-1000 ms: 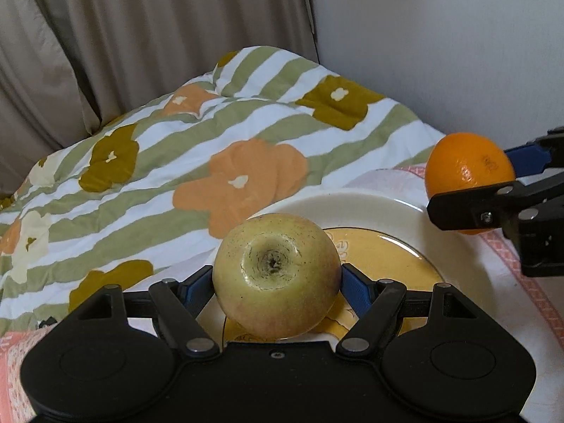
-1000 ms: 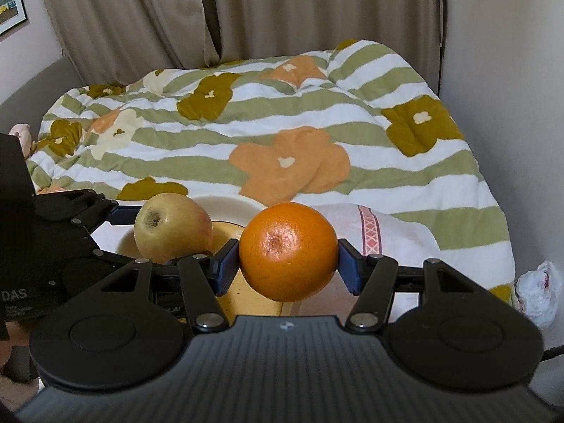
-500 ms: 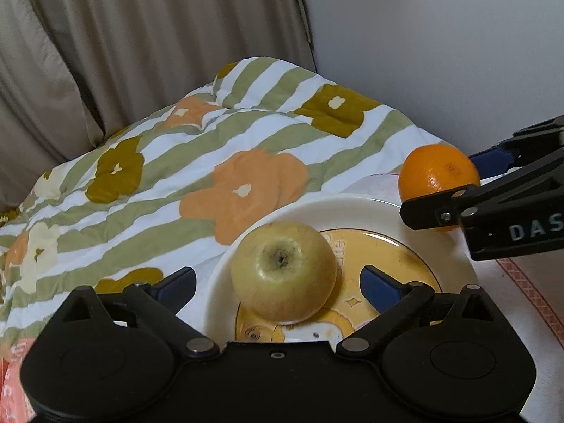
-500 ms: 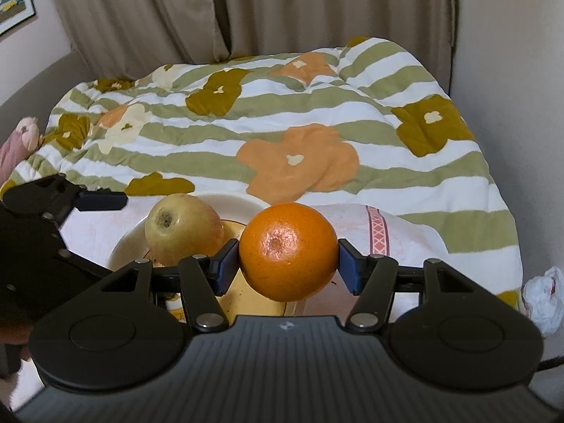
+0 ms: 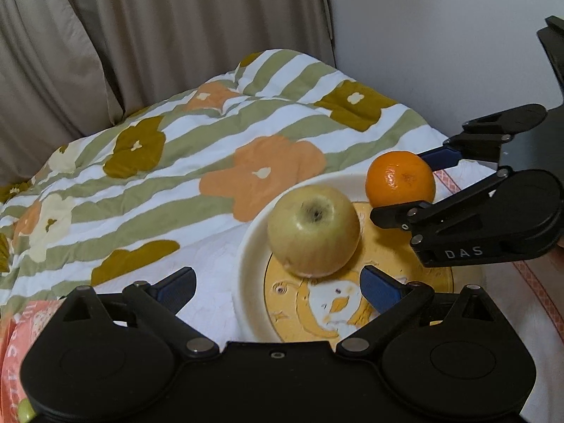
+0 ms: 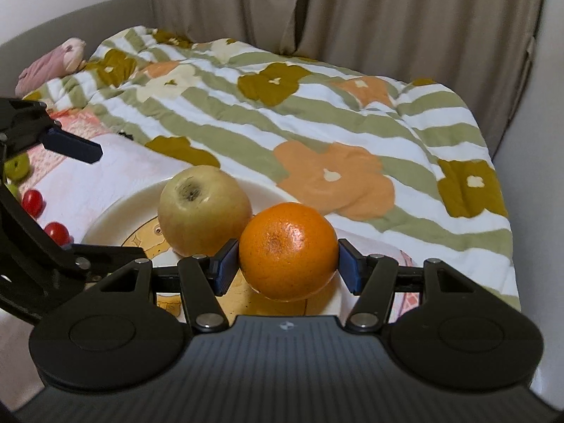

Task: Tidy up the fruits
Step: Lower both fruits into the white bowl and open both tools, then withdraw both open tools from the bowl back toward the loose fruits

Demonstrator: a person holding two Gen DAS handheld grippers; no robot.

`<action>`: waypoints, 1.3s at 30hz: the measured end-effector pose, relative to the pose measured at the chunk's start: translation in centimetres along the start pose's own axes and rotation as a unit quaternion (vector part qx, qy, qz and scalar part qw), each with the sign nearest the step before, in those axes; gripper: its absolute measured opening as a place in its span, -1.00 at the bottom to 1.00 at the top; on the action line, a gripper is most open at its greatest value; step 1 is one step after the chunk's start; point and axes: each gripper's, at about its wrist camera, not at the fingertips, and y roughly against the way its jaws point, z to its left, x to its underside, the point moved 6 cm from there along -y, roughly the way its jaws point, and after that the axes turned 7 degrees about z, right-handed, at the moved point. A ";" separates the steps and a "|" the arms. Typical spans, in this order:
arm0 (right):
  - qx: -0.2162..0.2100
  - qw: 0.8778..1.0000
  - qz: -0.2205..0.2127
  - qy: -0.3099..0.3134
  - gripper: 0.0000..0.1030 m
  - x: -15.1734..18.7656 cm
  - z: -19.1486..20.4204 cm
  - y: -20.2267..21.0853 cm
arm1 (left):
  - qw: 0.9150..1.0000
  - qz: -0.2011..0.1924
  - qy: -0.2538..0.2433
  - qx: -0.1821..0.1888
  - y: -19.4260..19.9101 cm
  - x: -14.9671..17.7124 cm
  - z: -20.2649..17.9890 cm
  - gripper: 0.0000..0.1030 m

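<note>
While the apple (image 5: pixel 313 231) sits free on the plate (image 5: pixel 252 246), yellow-green with its dark calyx pit up, the orange (image 6: pixel 288 251) hangs just beside it, glossy, pinched between the right gripper (image 6: pixel 287 264) pads. Whether it touches the plate: cannot tell. Left gripper (image 5: pixel 278 287) spread wide, short of the apple, holding nothing. Plate: cream rim, yellow cartoon centre, near bed edge by the wall. Floral striped duvet (image 5: pixel 169 162) beyond. Cherry tomatoes (image 6: pixel 56 232) and green fruit (image 6: pixel 16 167) off the plate's left rim.
</note>
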 end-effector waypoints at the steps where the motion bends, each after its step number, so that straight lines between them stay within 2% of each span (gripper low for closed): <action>1: 0.001 1.000 0.000 0.005 0.43 0.0 0.2 -0.2 | 1.000 0.002 0.002 -0.001 0.1 0.2 0.1 0.96; 6: 0.002 1.000 0.010 0.026 0.48 0.2 0.8 -1.0 | 1.000 0.006 0.010 -0.003 0.3 0.8 0.5 0.96; 8: 0.018 0.999 -0.001 0.044 0.71 0.1 1.2 -0.9 | 1.000 0.008 0.014 -0.003 0.3 1.0 0.5 0.97; 9: 0.033 0.998 -0.004 0.052 1.00 0.0 1.3 -0.8 | 1.000 0.009 0.017 -0.002 0.3 1.0 0.6 0.97; 11: 0.045 0.997 -0.019 0.056 1.00 0.0 1.4 -0.3 | 1.000 0.009 0.023 0.003 0.4 1.2 0.6 0.97; 16: 0.027 0.999 -0.015 0.026 1.00 0.3 0.8 0.3 | 1.000 0.007 0.027 0.003 0.9 1.3 0.5 0.97; 26: 0.029 0.999 -0.037 -0.001 1.00 -0.8 0.4 4.2 | 0.999 -0.016 0.034 -0.009 3.5 0.7 1.4 0.97; 31: 0.018 0.999 -0.045 -0.023 1.00 -1.3 0.9 6.9 | 0.998 -0.035 0.044 -0.024 6.1 1.0 2.1 0.97; 39: 0.033 0.996 -0.045 -0.063 1.00 -1.6 3.0 12.2 | 0.993 -0.087 0.067 -0.049 12.6 3.0 3.6 1.00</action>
